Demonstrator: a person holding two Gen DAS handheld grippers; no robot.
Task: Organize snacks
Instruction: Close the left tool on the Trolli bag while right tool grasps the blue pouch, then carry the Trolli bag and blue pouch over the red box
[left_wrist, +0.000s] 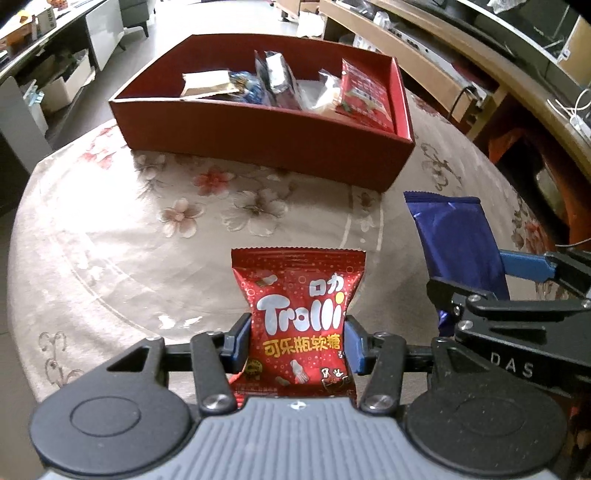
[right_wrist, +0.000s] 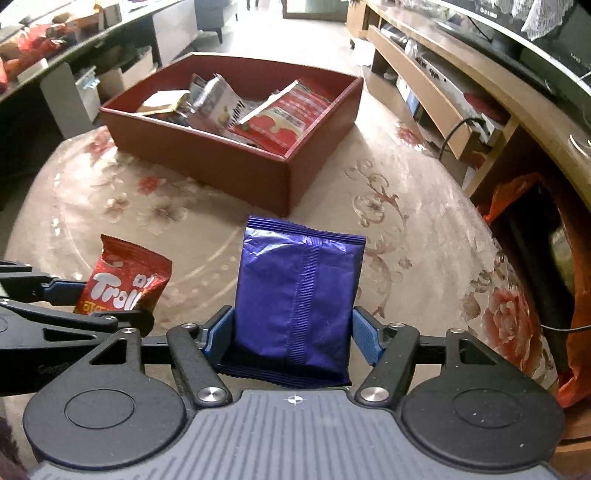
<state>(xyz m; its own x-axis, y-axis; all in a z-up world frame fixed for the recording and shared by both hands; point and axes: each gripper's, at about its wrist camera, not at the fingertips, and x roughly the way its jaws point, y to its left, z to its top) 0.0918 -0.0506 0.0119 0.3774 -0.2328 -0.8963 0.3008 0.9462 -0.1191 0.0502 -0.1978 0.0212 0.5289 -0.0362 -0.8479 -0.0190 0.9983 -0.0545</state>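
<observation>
1. While several packets already lie in the red box (left_wrist: 266, 147) on the flower-patterned tablecloth (left_wrist: 129, 236), two snacks are not yet in it, so the job looks partly done.
2. The left gripper (left_wrist: 295, 341) has its blue pads pressed on the sides of a red Trolli gummy bag (left_wrist: 299, 314), which stands above the cloth on the near side of the box.
3. The right gripper (right_wrist: 293, 332) is clamped on a blue foil packet (right_wrist: 299, 291), held just beside the Trolli bag and likewise short of the box.
4. Already inside are a red-and-white pouch (right_wrist: 280, 118), a silver-and-white packet (right_wrist: 218, 99) and a tan one (right_wrist: 162, 101), loosely heaped rather than lined up.
5. What seems left: carry both held snacks over the near wall and release them inside; no other loose snack shows on the cloth.
</observation>
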